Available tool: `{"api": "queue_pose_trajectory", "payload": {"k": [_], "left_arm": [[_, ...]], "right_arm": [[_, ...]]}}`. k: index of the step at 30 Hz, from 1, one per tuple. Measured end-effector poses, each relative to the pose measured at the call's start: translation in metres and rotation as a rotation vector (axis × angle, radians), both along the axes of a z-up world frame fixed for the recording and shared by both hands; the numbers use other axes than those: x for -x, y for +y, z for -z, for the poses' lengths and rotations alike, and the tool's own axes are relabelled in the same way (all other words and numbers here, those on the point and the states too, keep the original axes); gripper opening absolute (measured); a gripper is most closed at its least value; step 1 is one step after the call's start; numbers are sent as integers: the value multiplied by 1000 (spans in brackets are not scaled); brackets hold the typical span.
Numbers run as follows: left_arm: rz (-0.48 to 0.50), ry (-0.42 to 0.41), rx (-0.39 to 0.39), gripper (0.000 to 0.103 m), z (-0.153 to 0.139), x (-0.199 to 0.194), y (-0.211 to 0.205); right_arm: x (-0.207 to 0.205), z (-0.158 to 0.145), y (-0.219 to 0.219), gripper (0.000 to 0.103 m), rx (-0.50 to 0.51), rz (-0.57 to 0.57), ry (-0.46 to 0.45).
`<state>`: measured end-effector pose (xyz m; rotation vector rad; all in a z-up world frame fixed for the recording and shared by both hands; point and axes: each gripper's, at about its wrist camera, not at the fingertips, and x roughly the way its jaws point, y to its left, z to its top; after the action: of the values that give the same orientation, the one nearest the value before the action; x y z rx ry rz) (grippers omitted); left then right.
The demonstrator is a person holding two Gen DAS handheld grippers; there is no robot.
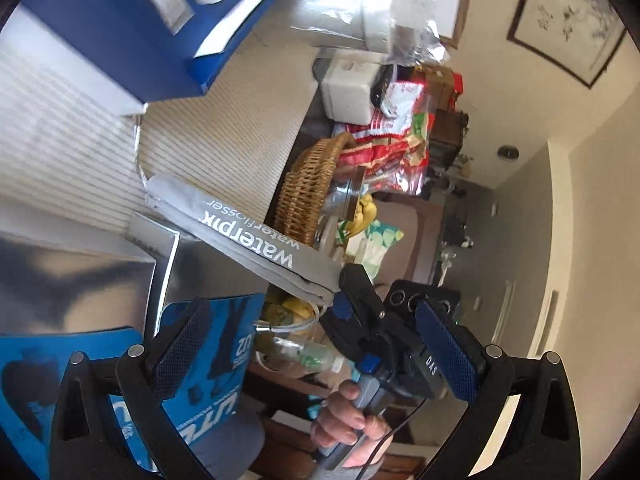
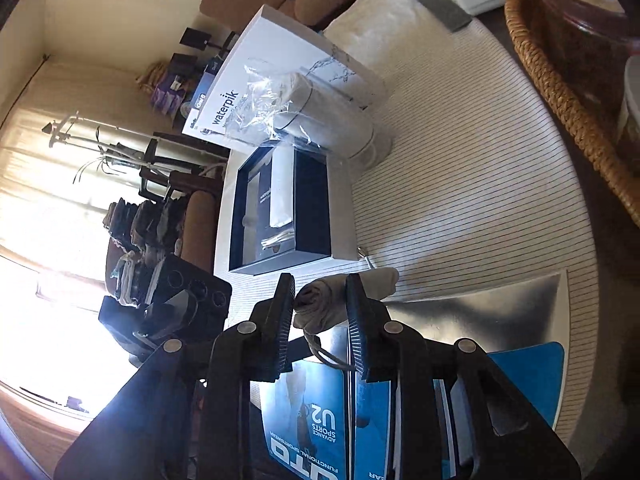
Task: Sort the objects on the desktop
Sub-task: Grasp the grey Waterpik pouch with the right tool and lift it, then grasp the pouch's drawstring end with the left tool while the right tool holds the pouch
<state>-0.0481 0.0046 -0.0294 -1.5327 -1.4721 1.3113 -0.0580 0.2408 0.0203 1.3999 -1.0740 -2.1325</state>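
A grey Waterpik pouch (image 1: 248, 236) hangs above the striped mat, pinched at one end by my right gripper (image 1: 352, 296). In the right wrist view the pouch's bunched end (image 2: 320, 304) sits between the fingers of my right gripper (image 2: 320, 312), with its drawstring dangling. My left gripper (image 1: 316, 344) is open and empty, just below the pouch. An open blue Waterpik box (image 2: 280, 204) lies on the mat with a white device inside; it also shows in the left wrist view (image 1: 132, 20). A plastic-wrapped white cylinder (image 2: 320, 116) lies beside it.
A blue-and-silver sportswear package (image 2: 460, 344) lies on the mat under the grippers. A wicker basket (image 1: 308, 184) with jars stands beside the mat, with red snack bags (image 1: 384, 136) and a white box (image 1: 348, 88) behind it. The white Waterpik lid (image 2: 288, 68) leans near the box.
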Motion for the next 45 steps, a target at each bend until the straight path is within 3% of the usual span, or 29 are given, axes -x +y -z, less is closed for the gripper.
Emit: {"api": "queue_pose_trajectory", "payload": {"k": [11,22,25,28,30,32,35,38,40,42,44,45], "left_arm": [[-144,-127,-96,103,28,1,25],[-53,-113,-39,103,23,19,30],[0,-83,9,94,20,26,36],[37,-65,35,62,20,33,38],[38,-63,24,64,21,35,36],[25,-62,9,65,21,37,34],[-15,-97,2,83,27,38,28],[-37,-103,-9,83,31,40,25],[-48,-69,-10,77,27,41,23],[-49,-30,2,48,20,42,20],[-42,-11,-13,41,13,44,19],[-37,4,-14,33,8,44,19]], "right_arm": [[-37,4,2,23,8,59,36],[-31,18,11,23,9,65,18],[-23,17,13,20,-23,61,21],[-18,8,10,16,-81,33,45],[-18,2,5,14,-104,2,67],[-19,0,6,13,-61,-9,87],[-19,-4,8,11,2,-6,101],[-21,-13,5,11,-1,-14,114],[-24,-21,1,11,-27,-25,126],[-29,-30,-3,11,-51,-31,141],[-35,-38,-9,11,-82,-48,163],[-38,-42,-14,11,-94,-60,173]]}}
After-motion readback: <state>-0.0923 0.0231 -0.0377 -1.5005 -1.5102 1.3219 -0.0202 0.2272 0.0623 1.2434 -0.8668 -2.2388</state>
